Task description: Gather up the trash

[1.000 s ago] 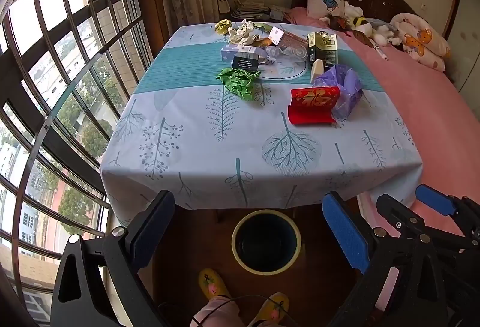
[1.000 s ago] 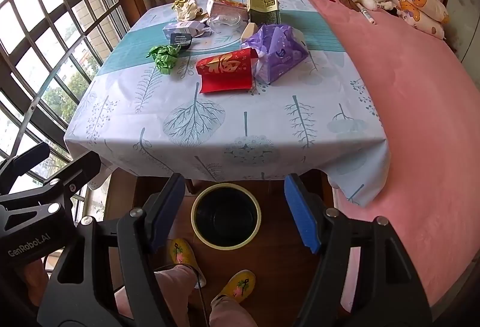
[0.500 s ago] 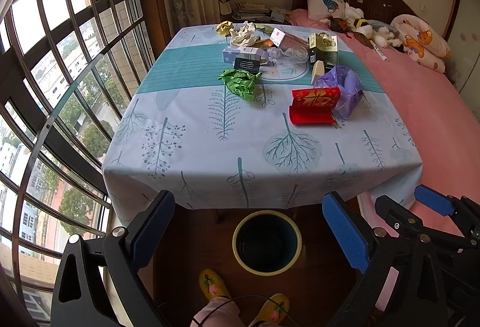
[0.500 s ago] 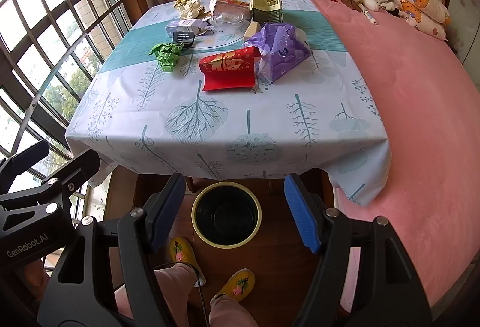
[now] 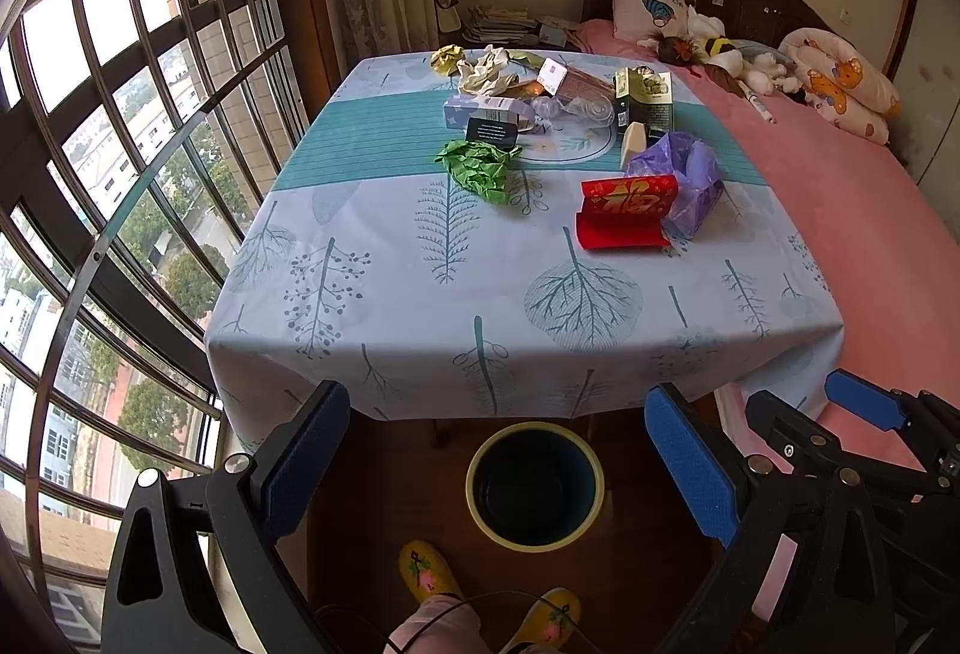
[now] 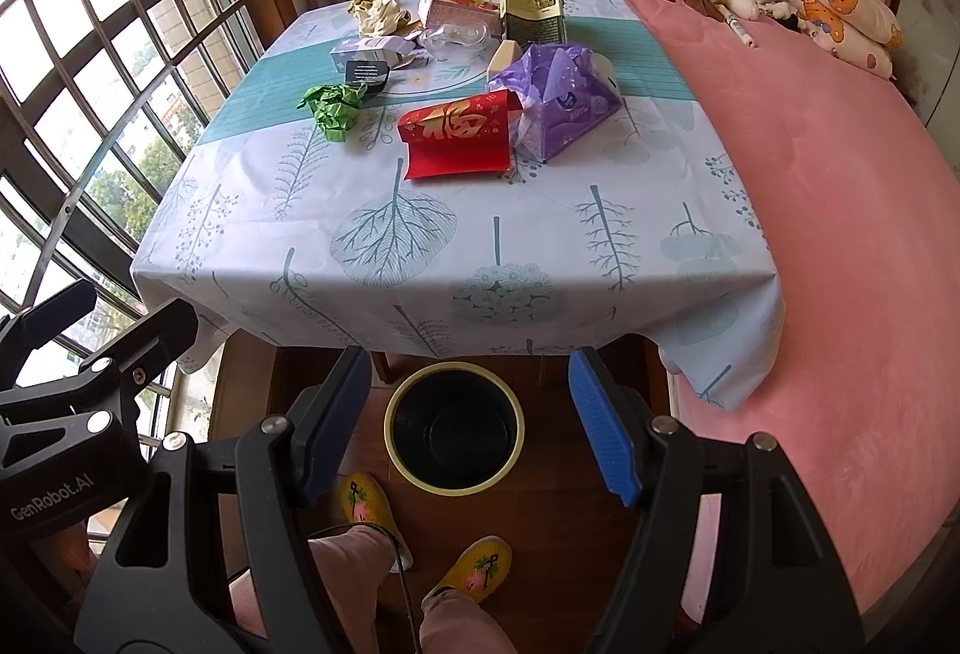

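Trash lies on the far half of a table with a tree-print cloth [image 5: 420, 270] [image 6: 432, 234]: a crumpled green paper [image 5: 480, 168] [image 6: 335, 105], a red envelope [image 5: 627, 210] [image 6: 459, 138], a purple plastic bag [image 5: 690, 174] [image 6: 561, 93], small boxes, clear plastic and crumpled pale paper [image 5: 483, 75] [image 6: 378, 9]. A dark bin with a yellow rim [image 5: 534, 483] [image 6: 455, 426] stands on the floor at the table's near edge. My left gripper [image 5: 498, 462] and right gripper [image 6: 468, 414] hover open over the bin, both empty.
A barred window runs along the left. A bed with a pink cover [image 5: 840, 186] [image 6: 828, 162], a pillow and soft toys lies against the table's right side. The person's feet in yellow slippers [image 5: 426, 570] [image 6: 360, 498] stand on the wooden floor beside the bin.
Both grippers have drawn back and risen slightly, so the table sits a little lower and farther in view. Both stay open, and nothing on the table has moved.
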Tool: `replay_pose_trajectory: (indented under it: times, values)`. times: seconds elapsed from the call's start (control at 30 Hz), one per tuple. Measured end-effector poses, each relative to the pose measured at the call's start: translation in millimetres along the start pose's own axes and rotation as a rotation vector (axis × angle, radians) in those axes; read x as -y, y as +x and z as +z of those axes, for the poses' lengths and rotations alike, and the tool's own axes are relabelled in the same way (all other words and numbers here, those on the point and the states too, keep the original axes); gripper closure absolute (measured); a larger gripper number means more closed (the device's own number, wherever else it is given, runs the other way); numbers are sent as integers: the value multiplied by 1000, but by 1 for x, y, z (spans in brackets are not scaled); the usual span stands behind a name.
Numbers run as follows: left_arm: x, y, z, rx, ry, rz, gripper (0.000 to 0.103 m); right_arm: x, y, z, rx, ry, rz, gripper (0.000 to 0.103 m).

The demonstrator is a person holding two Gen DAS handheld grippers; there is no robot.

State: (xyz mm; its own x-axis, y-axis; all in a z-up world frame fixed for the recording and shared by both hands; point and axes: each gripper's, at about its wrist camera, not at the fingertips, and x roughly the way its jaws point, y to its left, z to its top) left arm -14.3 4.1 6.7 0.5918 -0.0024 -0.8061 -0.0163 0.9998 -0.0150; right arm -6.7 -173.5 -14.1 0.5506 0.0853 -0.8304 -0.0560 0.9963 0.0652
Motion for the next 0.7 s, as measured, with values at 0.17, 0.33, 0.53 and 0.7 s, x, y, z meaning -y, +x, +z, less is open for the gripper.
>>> replay_pose_trajectory:
  times: [0.17, 0.33, 0.53, 0.7]
  values:
    - [1, 0, 1, -5, 5, 1, 2, 1, 1, 1, 0, -2, 1, 36]
    - [2, 0, 1, -4, 6, 3, 2, 2, 2, 2, -1, -2, 3, 36]
    - [3, 4, 2, -10, 1, 4, 2, -2, 5, -1, -1, -8, 2, 36]
    - [4, 11, 4, -17, -2, 7, 2, -2, 5, -1, -3, -7, 4, 36]
